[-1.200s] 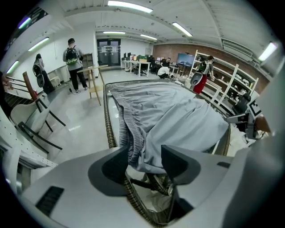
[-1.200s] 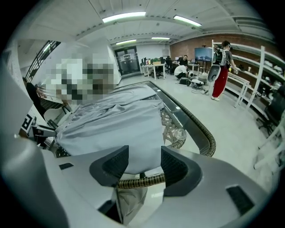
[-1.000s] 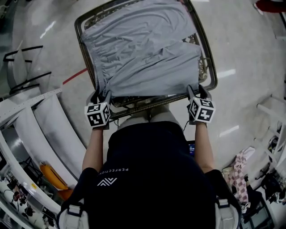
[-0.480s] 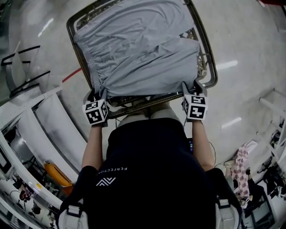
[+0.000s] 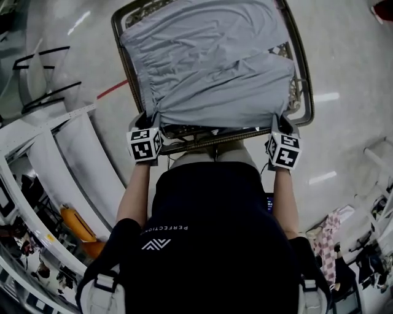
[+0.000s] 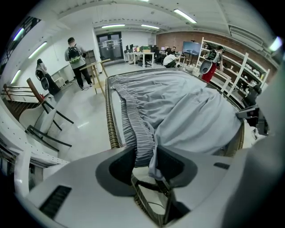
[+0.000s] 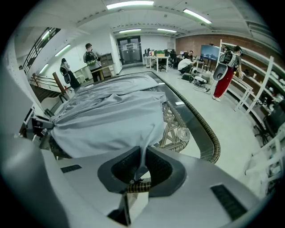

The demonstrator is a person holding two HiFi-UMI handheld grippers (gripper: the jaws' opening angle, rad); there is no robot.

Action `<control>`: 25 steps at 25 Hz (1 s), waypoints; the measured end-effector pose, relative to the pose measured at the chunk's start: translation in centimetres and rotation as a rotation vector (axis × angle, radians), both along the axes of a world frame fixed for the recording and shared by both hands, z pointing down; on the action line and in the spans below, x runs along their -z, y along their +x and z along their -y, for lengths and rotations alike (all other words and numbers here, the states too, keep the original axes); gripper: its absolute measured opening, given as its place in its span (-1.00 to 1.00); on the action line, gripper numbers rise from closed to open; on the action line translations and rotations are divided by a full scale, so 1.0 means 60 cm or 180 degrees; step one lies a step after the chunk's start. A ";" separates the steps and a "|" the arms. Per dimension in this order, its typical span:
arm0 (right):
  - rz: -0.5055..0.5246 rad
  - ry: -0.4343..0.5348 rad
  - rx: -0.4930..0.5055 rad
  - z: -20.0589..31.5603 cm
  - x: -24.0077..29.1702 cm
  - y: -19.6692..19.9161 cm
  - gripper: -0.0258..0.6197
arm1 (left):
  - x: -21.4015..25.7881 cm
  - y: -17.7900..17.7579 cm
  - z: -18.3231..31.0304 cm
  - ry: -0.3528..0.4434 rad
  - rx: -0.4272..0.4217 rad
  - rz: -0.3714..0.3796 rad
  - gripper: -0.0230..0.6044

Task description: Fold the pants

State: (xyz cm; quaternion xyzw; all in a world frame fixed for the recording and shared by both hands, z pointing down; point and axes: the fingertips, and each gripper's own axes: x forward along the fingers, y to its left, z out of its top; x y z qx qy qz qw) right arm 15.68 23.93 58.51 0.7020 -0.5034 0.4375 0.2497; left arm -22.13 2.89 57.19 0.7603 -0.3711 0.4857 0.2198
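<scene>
The soft gray pants [image 5: 209, 67] lie flat on the woven-rim bench [image 5: 306, 98]. The left gripper [image 6: 147, 162] jaws have just closed on the bumpy waistband [image 6: 133, 129], and the right gripper [image 7: 141, 167] jaws on a thin, smooth corner. A hard pull could slip that thin corner out and make the fold crooked.

Large open-plan lab or office hall, not home. Ceiling strip lights [image 7: 130, 5] in long rows. Polished grey floor [image 5: 350, 49] with red tape line [image 5: 112, 90]. Upper middle of right gripper view: desks with monitors [image 7: 156, 57], glass double doors [image 7: 130, 49], wall screen [image 7: 209, 51] on brick wall [image 7: 187, 43]. White open shelving [image 6: 240, 73] at right. Several people standing about, one with backpack [image 6: 75, 55]. White rack frames [image 5: 49, 132] at left of head view.
</scene>
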 end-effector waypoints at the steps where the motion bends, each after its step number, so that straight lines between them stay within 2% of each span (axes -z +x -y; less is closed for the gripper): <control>1: -0.0011 -0.0011 0.0025 0.002 0.000 -0.002 -0.73 | 0.000 0.000 0.000 -0.0003 0.0007 -0.0017 -0.44; 7: -0.0049 -0.0019 0.0107 0.003 0.006 -0.001 -0.79 | 0.004 0.001 -0.004 -0.0057 0.0010 -0.0137 -0.59; 15: -0.0190 0.0058 0.0025 -0.003 0.044 0.020 -0.79 | 0.017 0.001 -0.014 -0.0023 -0.0035 -0.0262 -0.63; 17: -0.0209 0.0072 0.0008 -0.005 0.051 0.021 -0.79 | 0.022 -0.001 -0.017 -0.0009 -0.0058 -0.0286 -0.78; 25: -0.0309 0.0125 -0.0125 -0.028 0.078 0.021 -0.79 | 0.033 -0.008 -0.036 -0.0031 -0.0157 -0.0452 -0.81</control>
